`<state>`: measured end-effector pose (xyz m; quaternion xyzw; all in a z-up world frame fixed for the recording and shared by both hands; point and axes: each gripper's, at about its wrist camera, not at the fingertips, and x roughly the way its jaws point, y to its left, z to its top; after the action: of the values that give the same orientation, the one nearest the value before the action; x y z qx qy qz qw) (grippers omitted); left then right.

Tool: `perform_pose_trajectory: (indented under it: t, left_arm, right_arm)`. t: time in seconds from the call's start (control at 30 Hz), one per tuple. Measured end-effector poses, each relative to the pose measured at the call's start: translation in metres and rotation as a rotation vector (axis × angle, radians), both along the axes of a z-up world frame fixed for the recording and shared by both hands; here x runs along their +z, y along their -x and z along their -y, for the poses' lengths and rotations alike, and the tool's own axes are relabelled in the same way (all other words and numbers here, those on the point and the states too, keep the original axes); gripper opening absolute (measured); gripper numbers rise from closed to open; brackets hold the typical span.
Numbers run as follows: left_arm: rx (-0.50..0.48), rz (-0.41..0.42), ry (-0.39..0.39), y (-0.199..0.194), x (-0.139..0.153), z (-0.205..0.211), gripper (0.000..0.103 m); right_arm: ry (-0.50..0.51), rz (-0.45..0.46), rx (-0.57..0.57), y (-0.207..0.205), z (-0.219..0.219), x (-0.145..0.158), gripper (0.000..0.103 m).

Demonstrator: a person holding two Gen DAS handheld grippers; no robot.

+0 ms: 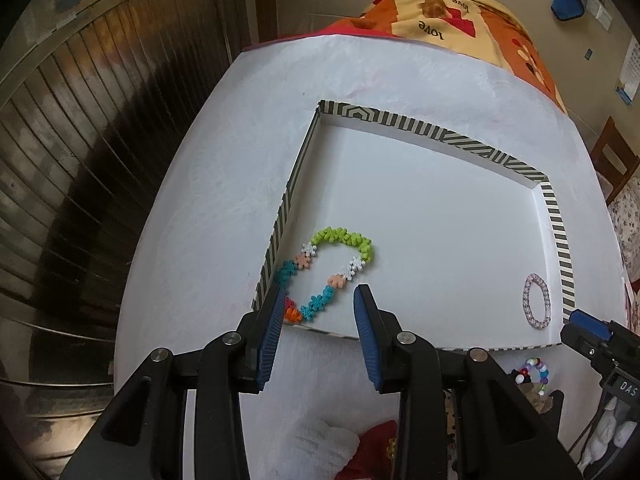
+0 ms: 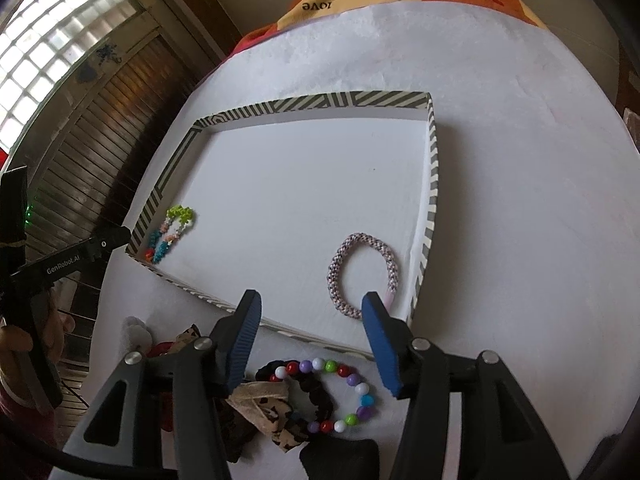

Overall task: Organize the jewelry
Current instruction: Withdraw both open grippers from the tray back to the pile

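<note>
1. The right tongs (image 2: 310, 316) are spread wide and hold nothing, hovering over the near rim of the striped tray (image 2: 434, 184).
2. A pink braided bracelet (image 2: 362, 274) lies inside the tray near its right wall.
3. A bright multicolored chain (image 2: 172, 234) sits in the left corner.
4. A beaded bracelet (image 2: 336, 394) rests on the white counter (image 2: 520, 200), beside a dark scrunchie (image 2: 316, 396).

Soft window daylight, fisheye-warped dark edges

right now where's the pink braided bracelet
The pink braided bracelet lies flat inside the striped tray, in its near right corner beside the right wall, just ahead of the open right gripper.
</note>
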<state>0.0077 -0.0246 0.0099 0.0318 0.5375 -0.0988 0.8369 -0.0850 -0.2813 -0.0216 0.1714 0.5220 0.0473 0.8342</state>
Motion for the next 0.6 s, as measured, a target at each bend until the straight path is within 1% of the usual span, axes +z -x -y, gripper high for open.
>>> perform_pose_trajectory:
  t: [0.27, 0.6]
  left_arm:
    - [-0.001, 0.007, 0.003, 0.012, 0.003, -0.006, 0.016]
    - [0.003, -0.011, 0.044, 0.032, 0.009, -0.023, 0.016]
  right_arm:
    - [0.001, 0.014, 0.022, 0.009, -0.014, 0.01, 0.056]
    - [0.009, 0.032, 0.045, 0.021, -0.035, 0.021, 0.057]
